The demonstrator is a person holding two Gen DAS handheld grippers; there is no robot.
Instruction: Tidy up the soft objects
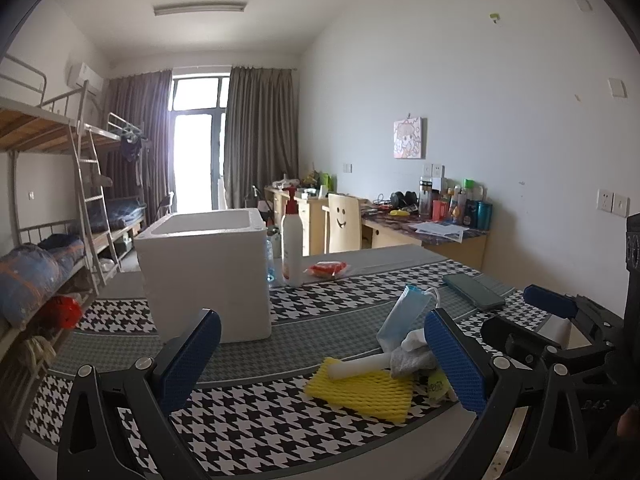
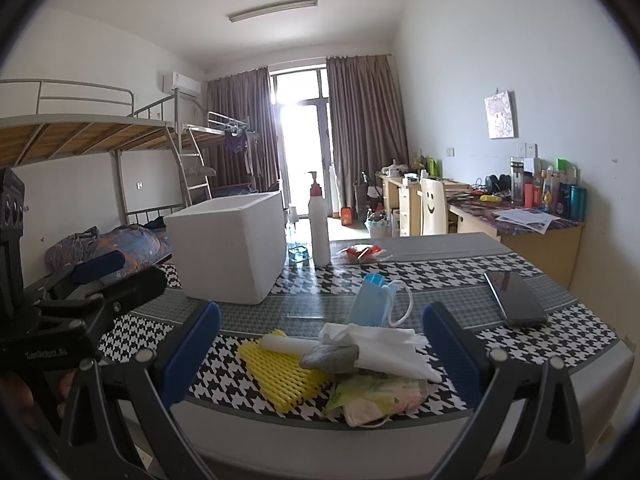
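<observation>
A pile of soft things lies at the table's near edge: a yellow foam net (image 2: 280, 376), a white foam roll (image 2: 288, 345), a grey pad (image 2: 332, 357), white tissue (image 2: 384, 346), a blue face mask (image 2: 374, 300) and a patterned mask (image 2: 372, 396). The pile shows in the left wrist view too, with the yellow net (image 1: 362, 394) and blue mask (image 1: 404, 312). A white foam box (image 1: 208, 268) stands open-topped behind it, also in the right wrist view (image 2: 232, 244). My left gripper (image 1: 324, 360) is open and empty left of the pile. My right gripper (image 2: 320, 360) is open and empty, before the pile.
A pump bottle (image 2: 319, 224) and a red packet (image 2: 360, 254) stand behind the box. A dark phone (image 2: 516, 298) lies at the right. The table has a houndstooth cloth (image 2: 440, 276). Bunk beds (image 1: 48, 200) stand left, a cluttered desk (image 2: 520, 216) right.
</observation>
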